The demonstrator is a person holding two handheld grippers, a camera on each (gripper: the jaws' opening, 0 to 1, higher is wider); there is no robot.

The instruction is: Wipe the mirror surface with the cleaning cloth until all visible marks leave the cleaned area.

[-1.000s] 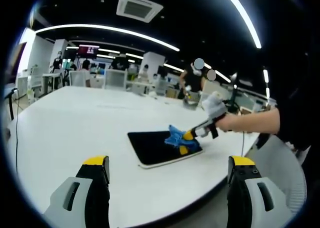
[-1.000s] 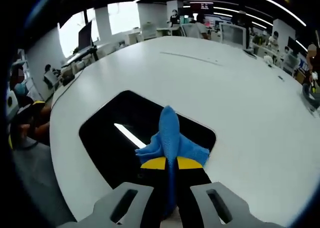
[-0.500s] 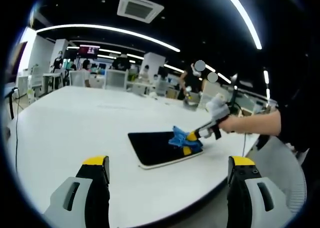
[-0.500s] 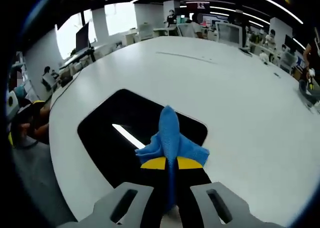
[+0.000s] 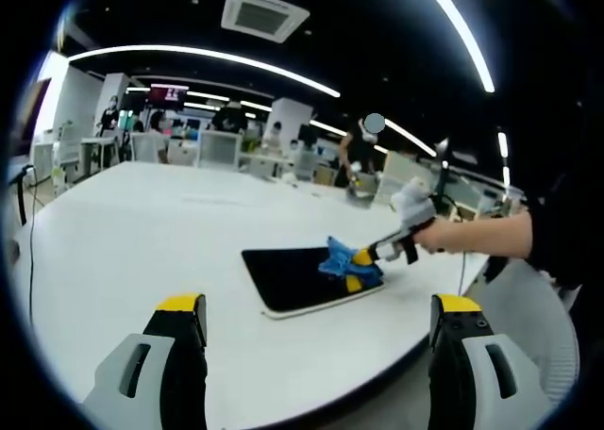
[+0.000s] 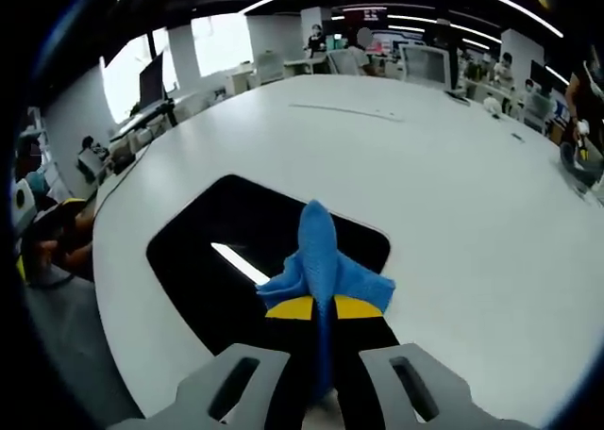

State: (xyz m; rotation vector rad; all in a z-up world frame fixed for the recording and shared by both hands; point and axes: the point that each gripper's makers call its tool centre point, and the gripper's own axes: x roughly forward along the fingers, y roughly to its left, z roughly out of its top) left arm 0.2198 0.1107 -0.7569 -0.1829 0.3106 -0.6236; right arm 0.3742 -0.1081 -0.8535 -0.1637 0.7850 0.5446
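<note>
While the left gripper (image 5: 319,331) waits wide apart, the right gripper (image 6: 324,307) clamps the blue cloth (image 6: 321,260), pressing it onto the mirror (image 6: 236,260) toward its 3 o'clock edge.

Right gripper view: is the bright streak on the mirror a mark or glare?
Right gripper view: the streak on the mirror looks like a reflected ceiling light, beside the blue cloth. Left gripper view: the mirror reads uniformly dark, edges bent by fisheye.
</note>
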